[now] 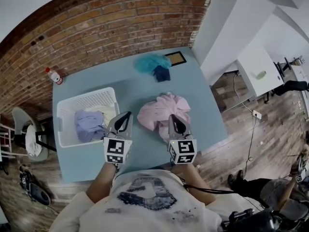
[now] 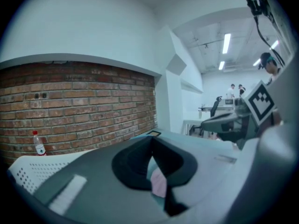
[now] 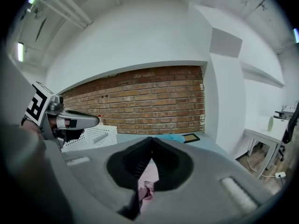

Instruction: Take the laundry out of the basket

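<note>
A white laundry basket (image 1: 63,111) stands on the left of the blue table (image 1: 203,110), with lavender and pale laundry (image 1: 90,124) inside. A pink garment (image 1: 161,110) lies crumpled in the table's middle. My left gripper (image 1: 126,114) hovers by the basket's right side with its jaws together and nothing in them. My right gripper (image 1: 173,117) is shut too, level over the pink garment's near edge. In both gripper views, left gripper (image 2: 152,140) and right gripper (image 3: 150,140), pink cloth shows only through the gap below the closed jaws.
A teal cloth (image 1: 149,62) and a navy one (image 1: 161,73) lie at the table's back, next to a black-framed panel (image 1: 176,58). A red-capped bottle (image 1: 54,76) stands at the back left corner. A brick wall runs behind the table; desks stand to the right.
</note>
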Motion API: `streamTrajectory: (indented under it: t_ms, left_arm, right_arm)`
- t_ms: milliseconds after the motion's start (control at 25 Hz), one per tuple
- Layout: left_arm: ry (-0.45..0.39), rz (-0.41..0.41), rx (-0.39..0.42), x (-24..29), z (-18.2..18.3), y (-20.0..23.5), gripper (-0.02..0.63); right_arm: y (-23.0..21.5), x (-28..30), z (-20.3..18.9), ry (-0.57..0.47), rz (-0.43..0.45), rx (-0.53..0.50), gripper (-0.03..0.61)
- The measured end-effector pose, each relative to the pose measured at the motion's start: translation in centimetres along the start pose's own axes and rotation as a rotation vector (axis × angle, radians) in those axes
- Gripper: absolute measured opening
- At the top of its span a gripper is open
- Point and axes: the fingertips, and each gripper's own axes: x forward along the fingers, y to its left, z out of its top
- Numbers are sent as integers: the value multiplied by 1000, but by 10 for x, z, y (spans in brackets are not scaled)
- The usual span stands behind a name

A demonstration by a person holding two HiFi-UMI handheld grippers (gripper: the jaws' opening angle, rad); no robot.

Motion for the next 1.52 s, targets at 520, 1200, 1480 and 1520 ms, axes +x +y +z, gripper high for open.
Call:
streamTrajectory:
  t_ms: [520, 1200, 1480, 1520]
  left_arm:
    - [-51, 16, -48, 9, 7, -12, -9]
    - [-48, 155, -66, -45, -2, 58, -9]
    - [-25, 259, -87, -102, -24, 129, -9]
    - [-22, 272, -91, -110, -27, 139, -9]
  right_arm:
    - [-22, -15, -1, 8, -37, -31, -2]
    - [51, 20, 14, 4, 89, -50, -2]
    - [131, 52, 23, 3, 183, -68, -2]
    - [144, 56, 25, 2, 195, -71, -2]
